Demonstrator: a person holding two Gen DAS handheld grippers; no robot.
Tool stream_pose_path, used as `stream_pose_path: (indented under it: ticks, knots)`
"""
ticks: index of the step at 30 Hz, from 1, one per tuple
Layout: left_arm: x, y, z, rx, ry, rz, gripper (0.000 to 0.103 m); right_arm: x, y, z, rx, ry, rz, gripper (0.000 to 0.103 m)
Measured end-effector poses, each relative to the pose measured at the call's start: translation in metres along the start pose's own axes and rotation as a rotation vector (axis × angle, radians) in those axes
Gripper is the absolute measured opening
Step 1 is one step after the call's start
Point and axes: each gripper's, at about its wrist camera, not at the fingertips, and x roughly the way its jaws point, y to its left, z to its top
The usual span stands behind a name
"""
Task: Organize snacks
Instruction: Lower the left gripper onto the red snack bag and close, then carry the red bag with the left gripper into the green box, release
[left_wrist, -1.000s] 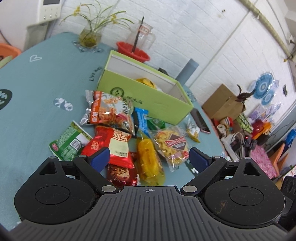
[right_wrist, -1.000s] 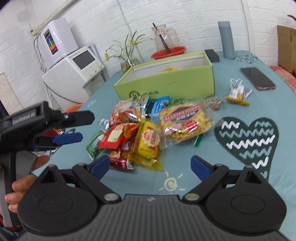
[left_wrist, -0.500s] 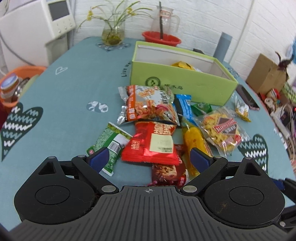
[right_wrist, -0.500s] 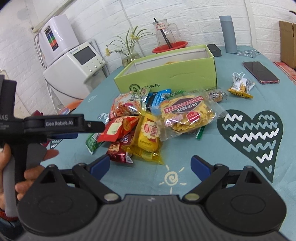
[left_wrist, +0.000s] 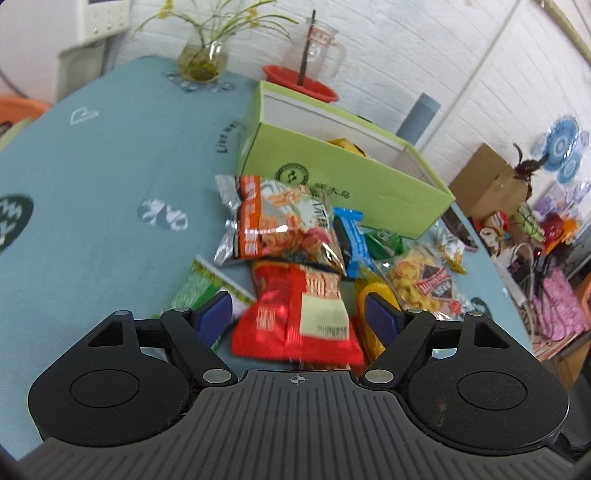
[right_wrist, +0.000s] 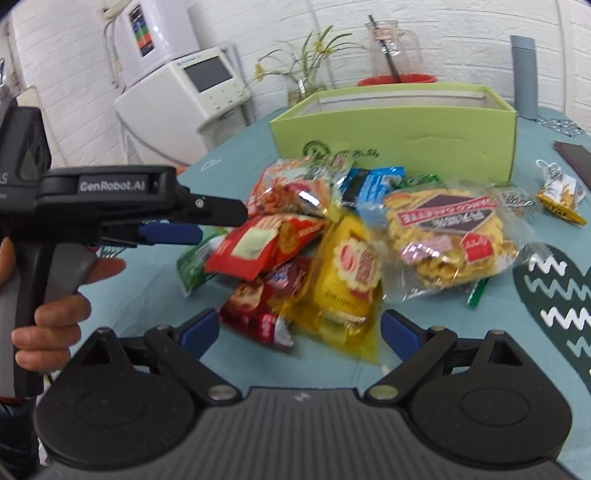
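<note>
On the teal tablecloth (left_wrist: 92, 177), a heap of snack packets was seen in front of a light green box (left_wrist: 354, 181), which stood open at the top with something yellow inside. The left gripper (left_wrist: 299, 314) was held low over the near end of the heap, its 2 blue pads spread wide; a red packet (left_wrist: 295, 317) lay between them, but contact with either pad could not be told. A green packet (left_wrist: 195, 291) was partly hidden behind the left pad. Beyond the red packet, an orange and silver packet (left_wrist: 277, 221) was lying, and beside it a blue packet (left_wrist: 351, 240). A clear bag of yellow crisps (left_wrist: 421, 284) was placed more to the right.

From the right wrist view, the right gripper (right_wrist: 299, 330) was also found wide open and nothing was held by it. A yellow packet (right_wrist: 347, 280) and a dark red packet (right_wrist: 258, 306) lay just ahead, between its pads. The left gripper was visible there from the side, gripped by a hand (right_wrist: 51, 317), above the green packet. 1 small yellow snack (right_wrist: 561, 199) lay apart, near a phone (right_wrist: 576, 158)
</note>
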Motion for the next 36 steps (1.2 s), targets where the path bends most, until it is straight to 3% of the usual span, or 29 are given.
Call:
stream_pose_path:
  ticks: [3,7,11,14,16,17,21,27,31,36]
  knots:
    - [0.014,-0.002,0.011,0.029,0.021,-0.007,0.064,-0.014,0.008,0.006,-0.033,-0.073,0.042,0.094]
    - [0.029,0.004,0.019,0.029,0.057,-0.016,0.060,0.002,0.029,0.023,-0.095,-0.053,0.147,0.093]
    - [0.036,0.015,0.021,0.064,0.111,-0.047,0.049,0.044,0.038,0.030,-0.154,0.003,0.121,0.093]
    - [0.039,0.021,0.020,0.072,0.118,-0.075,0.047,0.074,0.040,0.036,-0.198,0.039,0.095,0.092]
    - [0.043,0.024,0.018,0.072,0.132,-0.114,0.038,0.087,0.044,0.036,-0.245,0.058,0.066,0.089]
    - [0.045,0.026,0.016,0.069,0.145,-0.141,0.027,0.089,0.046,0.035,-0.270,0.060,0.059,0.084]
    - [0.033,0.027,0.007,0.061,0.116,-0.148,0.017,0.072,0.046,0.030,-0.254,0.042,0.086,0.074]
    - [-0.013,0.003,0.019,0.076,0.002,-0.177,0.017,0.024,0.055,0.041,-0.283,-0.103,0.082,0.076]
    - [-0.022,-0.017,0.056,0.122,-0.119,-0.183,0.018,0.018,0.052,0.077,-0.325,-0.210,0.055,0.078]
    - [0.017,-0.031,0.124,0.153,-0.174,-0.149,0.018,0.053,0.029,0.143,-0.341,-0.236,0.014,0.077]
